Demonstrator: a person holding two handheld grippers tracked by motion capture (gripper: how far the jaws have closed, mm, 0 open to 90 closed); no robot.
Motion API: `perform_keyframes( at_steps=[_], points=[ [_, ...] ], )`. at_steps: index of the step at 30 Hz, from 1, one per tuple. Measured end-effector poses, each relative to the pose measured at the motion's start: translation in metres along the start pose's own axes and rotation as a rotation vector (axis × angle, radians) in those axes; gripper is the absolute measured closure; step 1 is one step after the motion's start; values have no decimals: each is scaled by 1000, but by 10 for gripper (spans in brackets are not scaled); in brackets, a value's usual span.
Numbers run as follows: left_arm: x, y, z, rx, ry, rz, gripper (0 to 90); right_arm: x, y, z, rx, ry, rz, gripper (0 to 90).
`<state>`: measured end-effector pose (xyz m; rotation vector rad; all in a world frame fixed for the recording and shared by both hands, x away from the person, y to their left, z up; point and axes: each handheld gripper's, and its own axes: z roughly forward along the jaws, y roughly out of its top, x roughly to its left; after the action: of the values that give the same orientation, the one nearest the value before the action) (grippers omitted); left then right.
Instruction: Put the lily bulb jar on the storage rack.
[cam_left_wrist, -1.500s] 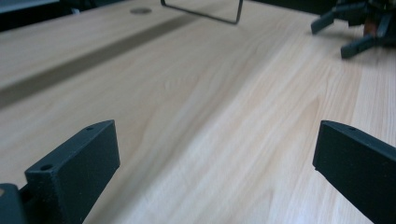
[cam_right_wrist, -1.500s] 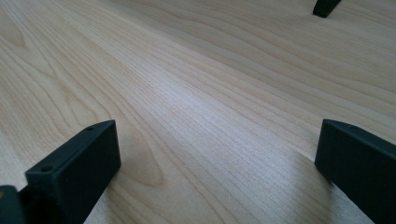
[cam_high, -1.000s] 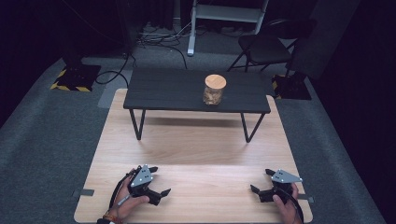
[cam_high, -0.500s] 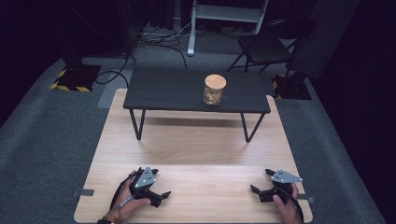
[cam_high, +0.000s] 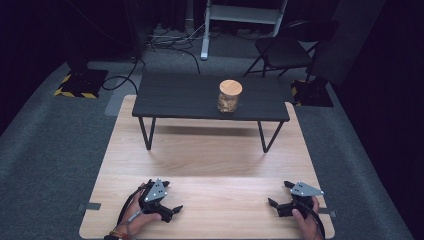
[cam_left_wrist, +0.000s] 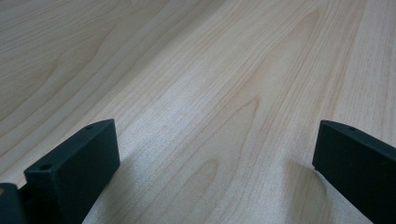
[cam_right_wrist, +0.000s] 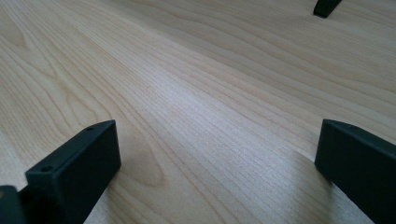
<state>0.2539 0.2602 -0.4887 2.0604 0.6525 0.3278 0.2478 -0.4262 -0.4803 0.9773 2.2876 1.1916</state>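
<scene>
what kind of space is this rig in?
Likely a lab or studio set up for recording: dark backdrop, cables across grey carpet, hazard-striped base, a wooden board carrying a small black table and jar.

Pale wood-grain board (cam_high: 210, 165), black table (cam_high: 190, 97), tan lid (cam_high: 230, 87)

The left tool (cam_left_wrist: 215, 158) is seen w/ both black jaws spread wide, one at each lower corner. Nothing is held btwn them. Pale wood-grain counter (cam_left_wrist: 210, 70) is seen below, jaw shadows cast on it.
</scene>
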Motion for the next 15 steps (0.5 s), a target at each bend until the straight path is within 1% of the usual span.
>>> perform_keyframes(
  at_steps=[15],
  points=[
    [-1, 1, 0, 4, 5, 7, 5, 0, 0, 0, 1, 1, 2, 0]
  ],
)
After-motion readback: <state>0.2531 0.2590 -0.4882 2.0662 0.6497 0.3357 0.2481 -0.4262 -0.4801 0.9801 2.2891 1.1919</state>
